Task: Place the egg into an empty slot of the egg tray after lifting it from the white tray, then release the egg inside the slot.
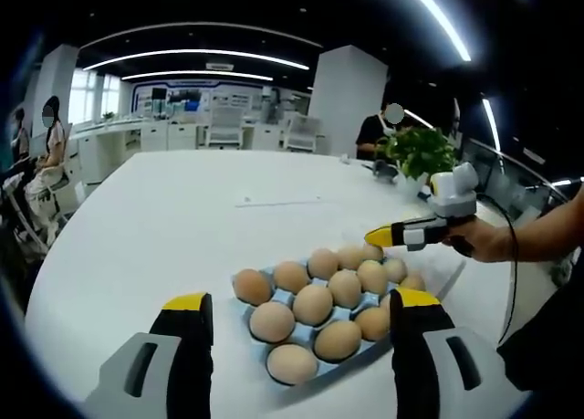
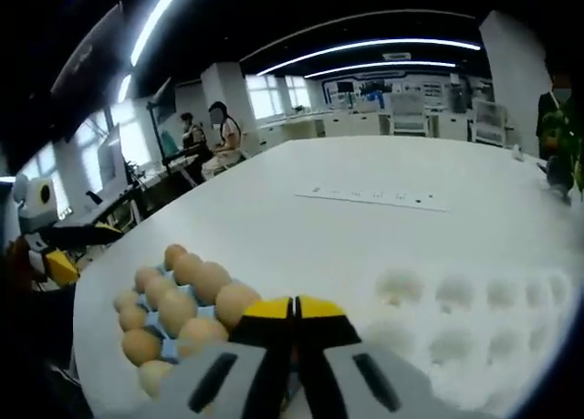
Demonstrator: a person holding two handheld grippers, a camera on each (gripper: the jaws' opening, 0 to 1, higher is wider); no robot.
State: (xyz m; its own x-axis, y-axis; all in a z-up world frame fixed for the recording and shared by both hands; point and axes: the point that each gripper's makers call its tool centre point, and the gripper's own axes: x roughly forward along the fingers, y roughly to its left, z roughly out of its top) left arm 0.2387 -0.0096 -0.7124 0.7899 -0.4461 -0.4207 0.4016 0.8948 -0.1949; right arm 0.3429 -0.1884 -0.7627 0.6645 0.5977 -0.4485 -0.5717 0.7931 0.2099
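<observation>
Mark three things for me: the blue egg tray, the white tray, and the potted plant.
blue egg tray [image 1: 266, 275]: left gripper view, bare blue rim at its far-left edge.
white tray [image 2: 474, 341]: right gripper view, ridge between empty cups.
potted plant [image 1: 420, 150]: left gripper view, middle of the green leaves.

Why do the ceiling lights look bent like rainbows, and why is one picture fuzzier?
In the left gripper view the fisheye lens bows the ceiling light strips and the table edge, yet the eggs look sharp. The right gripper view is softer: the white tray nearly melts into the bright table, its dimples only faint shadows, and the strips curve too.
</observation>
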